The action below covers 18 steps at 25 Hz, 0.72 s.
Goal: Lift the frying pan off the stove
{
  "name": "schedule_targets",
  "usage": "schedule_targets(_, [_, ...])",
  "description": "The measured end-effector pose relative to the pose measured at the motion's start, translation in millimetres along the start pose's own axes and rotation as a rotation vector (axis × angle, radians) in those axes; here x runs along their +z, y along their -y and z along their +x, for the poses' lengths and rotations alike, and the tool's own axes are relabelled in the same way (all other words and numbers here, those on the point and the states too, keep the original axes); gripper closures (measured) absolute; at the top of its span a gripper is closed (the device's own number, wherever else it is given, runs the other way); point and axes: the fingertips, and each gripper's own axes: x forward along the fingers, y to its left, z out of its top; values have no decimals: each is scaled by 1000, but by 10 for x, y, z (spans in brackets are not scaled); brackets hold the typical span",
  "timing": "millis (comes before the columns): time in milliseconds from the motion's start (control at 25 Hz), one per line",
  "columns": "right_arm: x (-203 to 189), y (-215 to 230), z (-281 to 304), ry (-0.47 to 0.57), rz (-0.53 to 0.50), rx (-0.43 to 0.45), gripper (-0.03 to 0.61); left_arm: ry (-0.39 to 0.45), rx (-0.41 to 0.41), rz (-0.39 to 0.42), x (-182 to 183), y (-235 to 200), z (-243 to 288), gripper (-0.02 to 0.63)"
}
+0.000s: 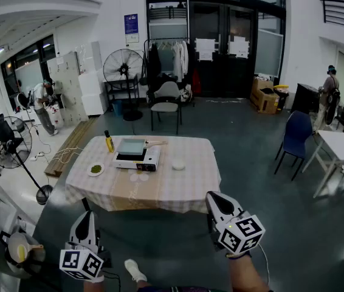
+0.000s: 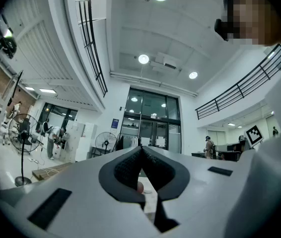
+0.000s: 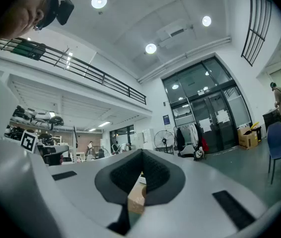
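Observation:
A square grey frying pan (image 1: 132, 146) with a wooden handle (image 1: 157, 143) sits on a white portable stove (image 1: 138, 160). The stove stands on a table with a checked cloth (image 1: 178, 187), some way ahead of me. My left gripper (image 1: 89, 215) hangs low at the bottom left, well short of the table, and its jaws meet at the tip (image 2: 141, 148) with nothing between them. To the right, nearer the table's front edge, my right gripper (image 1: 212, 196) points up, also shut and empty (image 3: 141, 151). Neither gripper touches the pan.
On the cloth are a yellow bottle (image 1: 109, 142), a small plate with something green (image 1: 95, 170) and a small white bowl (image 1: 178, 164). A grey chair (image 1: 166, 107) stands behind the table, a blue chair (image 1: 296, 135) and a white table (image 1: 342, 148) at the right, a floor fan (image 1: 13, 145) at the left.

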Motion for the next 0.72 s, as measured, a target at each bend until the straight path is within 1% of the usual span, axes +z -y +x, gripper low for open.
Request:
schedule_targets(160, [24, 4, -67, 2, 2, 5, 574, 0, -1, -2, -18, 44, -24, 592])
schedule_targets(360, [53, -34, -83, 3, 8, 10, 574, 2, -1, -4, 46, 65, -34, 592])
schedule_targets(560, [69, -49, -72, 16, 16, 16, 574, -8, -2, -11, -35, 49, -52, 592])
schedule_targets(720, [64, -64, -53, 18, 36, 36, 574, -16, 2, -10, -69, 22, -56, 592])
